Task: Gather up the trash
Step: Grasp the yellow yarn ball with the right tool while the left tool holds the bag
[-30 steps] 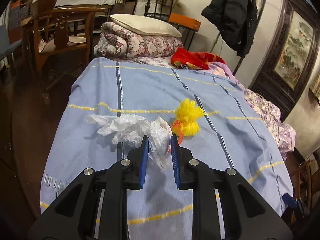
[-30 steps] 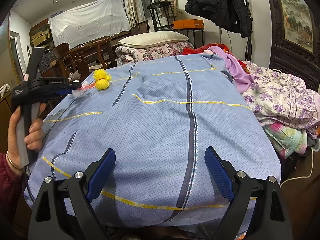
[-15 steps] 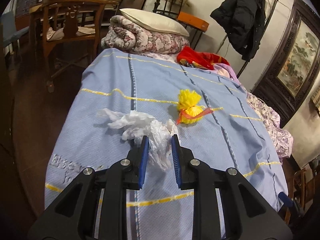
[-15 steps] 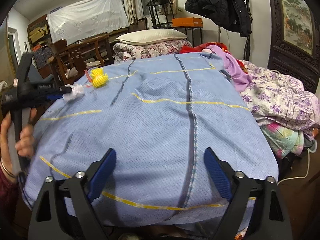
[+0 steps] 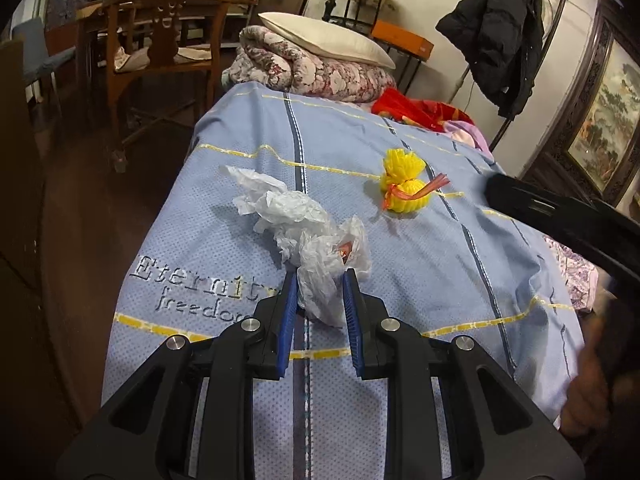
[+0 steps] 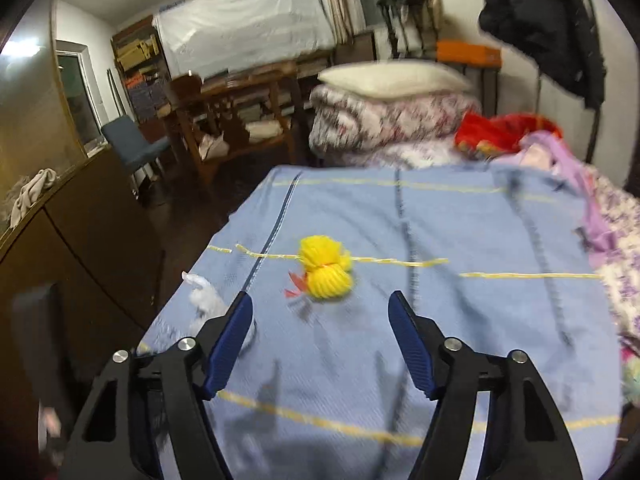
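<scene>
Pinching the crumpled white plastic bag [image 5: 308,240] between my left gripper [image 5: 320,312], I hold its near end with the blue pads narrow and pressed into the film, while the rest of it trails away over the blue bedspread with yellow stripes [image 5: 420,272]. It lies close to the near left edge of the bed, beside the embroidered lettering, so I take it by the loose tail nearest me; that part looks light and easy to bunch. Beyond it, a little to the right and apart from it, sits the yellow foam fruit net tied with an orange ribbon [image 5: 404,184], resting on a yellow stripe. My right gripper [image 6: 320,328] is aimed at that net from the foot of the bed: its jaws are closing, yet nothing is between them, and the net lies ahead of the tips. I judge this as the approach for a second pick. Both grippers tilt downward toward the cover. From the left wrist, my right tool shows as a dark bar at the frame's right edge, with my hand blurred below it.
</scene>
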`<action>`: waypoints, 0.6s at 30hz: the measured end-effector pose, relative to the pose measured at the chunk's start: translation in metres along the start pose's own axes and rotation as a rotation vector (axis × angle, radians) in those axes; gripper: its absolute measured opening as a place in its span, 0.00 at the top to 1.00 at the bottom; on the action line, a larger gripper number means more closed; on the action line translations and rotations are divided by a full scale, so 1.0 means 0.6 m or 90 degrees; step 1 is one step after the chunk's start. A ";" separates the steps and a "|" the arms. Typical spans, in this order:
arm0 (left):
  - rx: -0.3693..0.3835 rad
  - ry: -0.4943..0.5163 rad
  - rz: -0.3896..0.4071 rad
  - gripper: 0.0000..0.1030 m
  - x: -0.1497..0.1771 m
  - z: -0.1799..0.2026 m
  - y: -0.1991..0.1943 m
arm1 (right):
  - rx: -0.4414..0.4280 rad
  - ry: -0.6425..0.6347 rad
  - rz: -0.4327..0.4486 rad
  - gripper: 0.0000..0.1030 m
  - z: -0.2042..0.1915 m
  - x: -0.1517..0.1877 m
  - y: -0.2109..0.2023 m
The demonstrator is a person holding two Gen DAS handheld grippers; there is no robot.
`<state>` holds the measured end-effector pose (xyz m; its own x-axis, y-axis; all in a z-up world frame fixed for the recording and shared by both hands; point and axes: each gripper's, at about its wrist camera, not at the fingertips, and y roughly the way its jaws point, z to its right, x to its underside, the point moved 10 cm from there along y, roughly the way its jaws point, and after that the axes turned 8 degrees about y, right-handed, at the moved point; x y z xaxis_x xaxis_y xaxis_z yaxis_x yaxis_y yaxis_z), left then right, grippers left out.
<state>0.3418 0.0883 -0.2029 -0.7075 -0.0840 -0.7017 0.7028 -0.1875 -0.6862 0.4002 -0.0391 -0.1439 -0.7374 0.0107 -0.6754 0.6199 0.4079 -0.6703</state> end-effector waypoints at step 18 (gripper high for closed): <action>-0.011 0.004 -0.024 0.76 0.003 0.003 0.010 | 0.023 0.072 0.033 0.72 0.024 0.005 -0.011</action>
<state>0.3444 0.0855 -0.2080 -0.7326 -0.0707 -0.6769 0.6774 -0.1728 -0.7151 0.3979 -0.0549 -0.1461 -0.7287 0.1343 -0.6716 0.6653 0.3713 -0.6476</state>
